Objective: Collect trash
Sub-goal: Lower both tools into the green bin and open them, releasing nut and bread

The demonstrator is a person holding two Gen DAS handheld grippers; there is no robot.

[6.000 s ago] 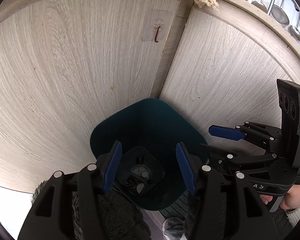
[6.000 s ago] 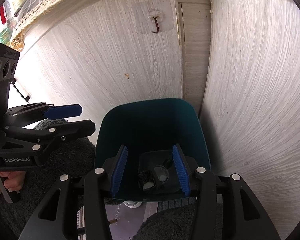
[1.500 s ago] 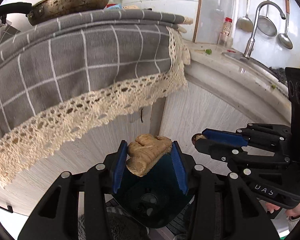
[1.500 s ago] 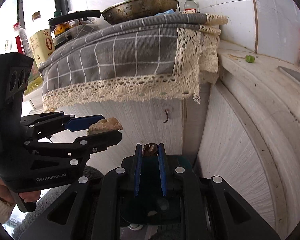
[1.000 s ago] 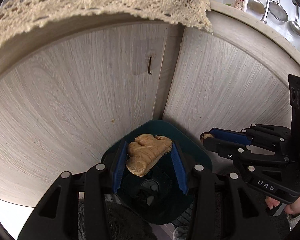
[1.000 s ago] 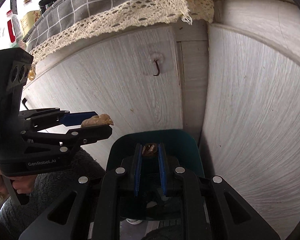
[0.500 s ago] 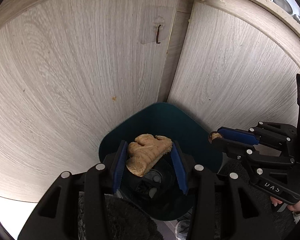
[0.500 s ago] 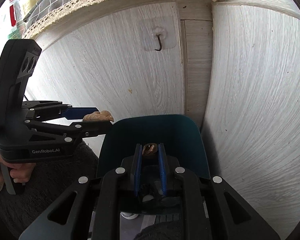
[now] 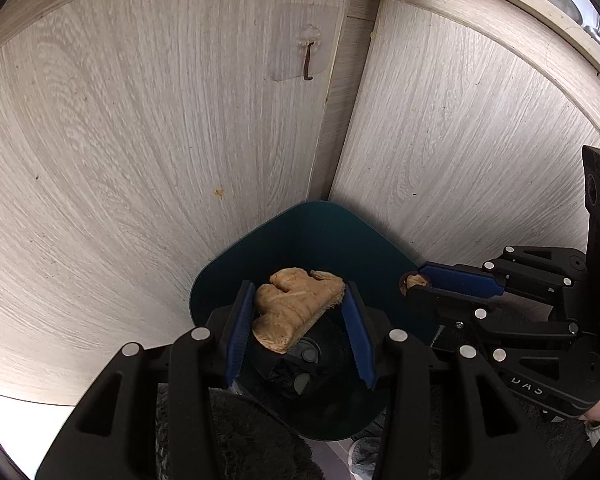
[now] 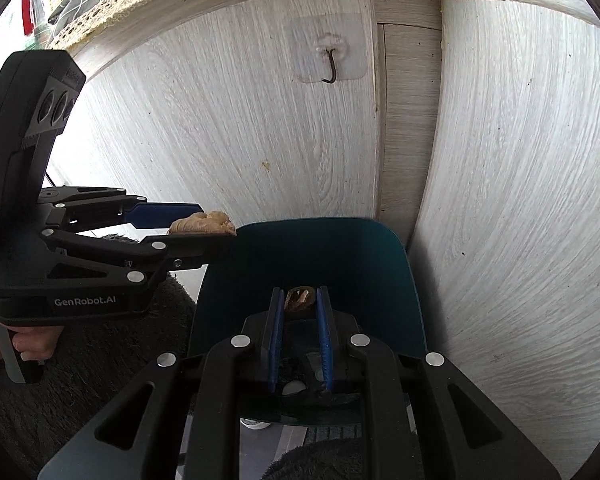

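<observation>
left gripper jaws clamp ginger piece, lower centre, long axis slanting across the pads | teal bin mouth directly below and beyond | right gripper nips small brown scrap, equally over the bin

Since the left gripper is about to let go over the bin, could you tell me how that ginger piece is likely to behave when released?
The ginger keeps its knobbly shape between the left gripper pads, so it is probably stiff. Its lumpy, flat-cut form suggests it should tumble rather than roll. It hangs over the bin mouth, so it likely drops straight in.
</observation>
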